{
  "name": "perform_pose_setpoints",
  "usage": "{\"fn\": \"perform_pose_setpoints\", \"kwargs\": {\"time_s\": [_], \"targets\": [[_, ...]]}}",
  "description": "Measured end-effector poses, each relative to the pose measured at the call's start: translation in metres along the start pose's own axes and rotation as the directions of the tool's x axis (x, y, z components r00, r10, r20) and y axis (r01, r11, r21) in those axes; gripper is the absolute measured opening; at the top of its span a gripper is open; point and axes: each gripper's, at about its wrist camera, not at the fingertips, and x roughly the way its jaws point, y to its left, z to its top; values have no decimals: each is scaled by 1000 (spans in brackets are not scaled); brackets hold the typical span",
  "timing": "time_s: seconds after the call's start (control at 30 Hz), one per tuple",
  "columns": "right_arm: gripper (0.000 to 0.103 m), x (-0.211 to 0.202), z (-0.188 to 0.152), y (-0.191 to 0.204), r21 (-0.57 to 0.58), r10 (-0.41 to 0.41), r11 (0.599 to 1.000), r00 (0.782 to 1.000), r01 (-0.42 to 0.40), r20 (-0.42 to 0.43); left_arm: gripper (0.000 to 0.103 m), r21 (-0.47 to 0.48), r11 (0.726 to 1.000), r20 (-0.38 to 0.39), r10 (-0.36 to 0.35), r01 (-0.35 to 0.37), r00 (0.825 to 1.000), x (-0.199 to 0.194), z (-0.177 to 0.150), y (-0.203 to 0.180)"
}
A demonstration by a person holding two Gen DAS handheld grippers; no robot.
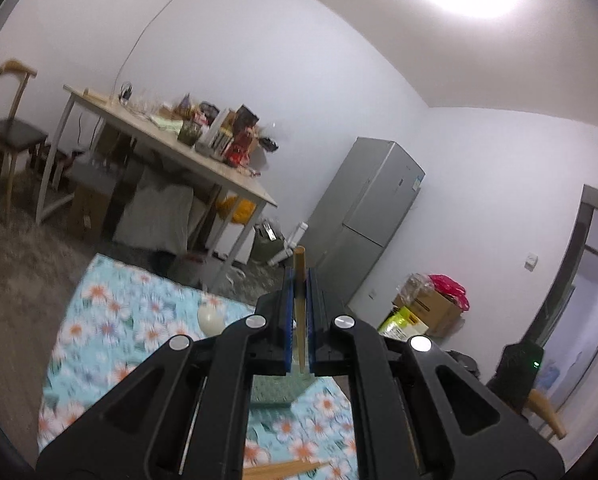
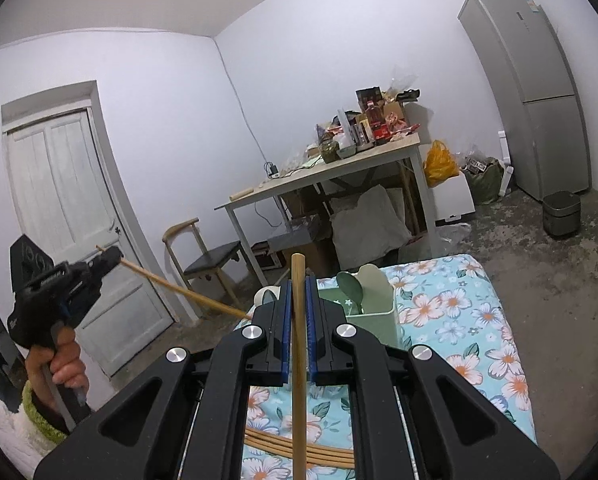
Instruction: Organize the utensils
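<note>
On the floral cloth (image 2: pixel 459 312), the utensil holder (image 2: pixel 375 308) stands at the far edge with a spoon (image 2: pixel 349 284) upright in it. Loose chopsticks (image 2: pixel 299 452) lie on the cloth nearer the camera. Beyond the cloth stands a cluttered table (image 2: pixel 323 176), a chair (image 2: pixel 207 260) to its left, a fridge (image 2: pixel 527 88) to its right.

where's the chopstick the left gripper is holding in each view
Left wrist view: the chopstick stands upright at lower centre, clamped between the left gripper and its blue pads.
Right wrist view: the same chopstick slants across the left side, sticking out of the left gripper, with the person's hand below.
Shared landmark: the grey fridge, right of centre in the left view, upper right in the right view.
</note>
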Motion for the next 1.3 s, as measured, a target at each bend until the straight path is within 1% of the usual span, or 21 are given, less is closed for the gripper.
{"fn": "perform_pose_setpoints", "kwargs": {"time_s": [0.13,0.27,0.37,0.47,0.57,0.6,0.67,0.7,0.73,0.8,0.87,0.9,0.97,1.03,1.1,1.17,1.23,1.3], "targets": [[7,-1,-2,-7,21,7,1000,1000,-7,4,4,62,998,16,23,-24,1000,21,8,-11],[7,-3,-4,-12,33,11,999,1000,-11,5,4,94,994,-3,48,-48,999,50,8,-14],[7,-3,-6,-18,47,11,999,1000,-11,3,4,123,990,-24,69,-65,997,74,3,-17],[7,-1,-7,-23,63,10,998,1000,-9,-3,4,144,986,-58,89,-80,994,98,-7,-18],[7,-1,-8,-25,68,6,998,1000,-5,-5,4,169,980,-105,122,-104,987,121,-20,-16],[7,-1,-8,-26,70,5,998,1000,-5,-5,4,165,980,-130,129,-107,983,128,-24,-14],[7,-1,-8,-27,71,3,997,1000,-3,-6,6,151,982,-150,133,-110,980,133,-29,-10],[7,-1,-8,-27,71,2,997,1000,-2,-6,16,145,983,-157,136,-113,978,134,-31,-9],[7,-1,-7,-28,72,2,997,1000,-2,-7,32,142,983,-157,142,-120,977,135,-31,-8],[7,-2,-6,-27,73,3,997,1000,-2,-9,44,136,982,-141,153,-134,978,130,-31,-7],[7,-1,-5,-27,73,4,997,1000,-3,-12,49,137,981,-126,154,-137,980,125,-30,-7],[7,0,-5,-27,71,5,997,1000,-4,-14,53,139,980,-119,161,-144,980,122,-29,-7],[7,2,-2,-25,67,11,998,1000,-10,-15,57,141,978,-104,167,-152,980,113,-27,-7],[7,6,6,-25,63,28,998,1000,-28,-7,63,148,976,-96,173,-158,980,102,-28,-7],[7,10,13,-24,55,44,998,999,-44,2,67,152,975,-95,179,-164,979,91,-34,-9],[7,19,27,-22,44,76,996,997,-77,15,71,153,974,-110,185,-167,977,83,-40,-6],[7,27,39,-19,31,100,994,995,-101,30,76,150,974,-145,189,-167,971,74,-50,0],[7,38,54,-15,18,119,993,992,-120,45,78,146,973,-186,202,-176,962,65,-63,8]]}}
